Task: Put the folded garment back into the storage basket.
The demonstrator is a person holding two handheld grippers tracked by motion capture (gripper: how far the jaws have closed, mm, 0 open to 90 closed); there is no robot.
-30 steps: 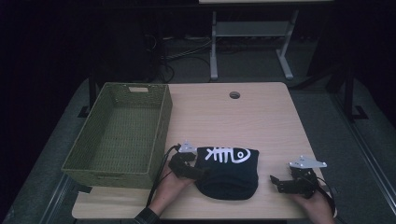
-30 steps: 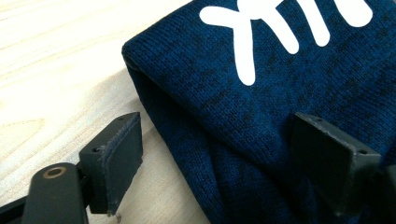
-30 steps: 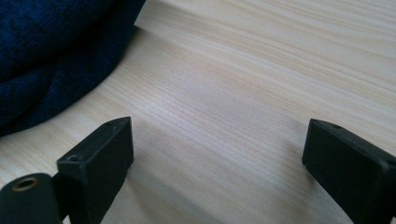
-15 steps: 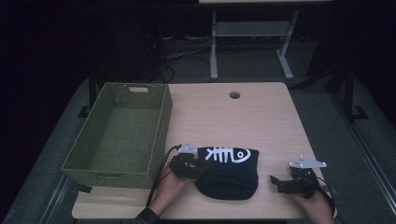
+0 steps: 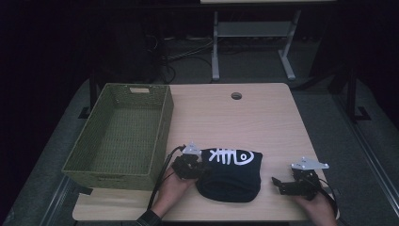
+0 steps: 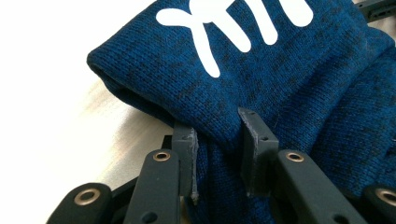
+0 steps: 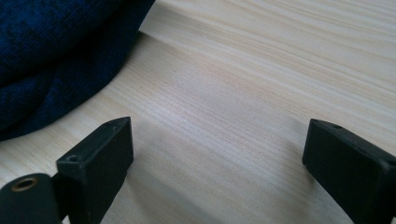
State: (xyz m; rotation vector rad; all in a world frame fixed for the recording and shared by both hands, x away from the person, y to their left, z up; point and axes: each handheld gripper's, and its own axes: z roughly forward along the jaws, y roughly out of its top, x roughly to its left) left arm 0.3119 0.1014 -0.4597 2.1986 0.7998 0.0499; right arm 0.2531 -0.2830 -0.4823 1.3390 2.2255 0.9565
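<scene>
Knitwear, a folded dark blue sweater [image 5: 230, 174] with a white fishbone print, lay near the front edge of the wooden table [image 5: 263, 117], just right of the empty green woven basket [image 5: 117, 136]. Its thick, soft fold bulged between the pads of the left gripper [image 6: 218, 154], whose jaws had just been closing and now pinched that edge. Judging from this, the bite might catch only the outer layer, so a lift could let the bundle unfold or slip free, since loose knit gives under pressure. Right gripper [image 7: 215, 154] rested well apart from the cloth, jaws wide over bare wood.
</scene>
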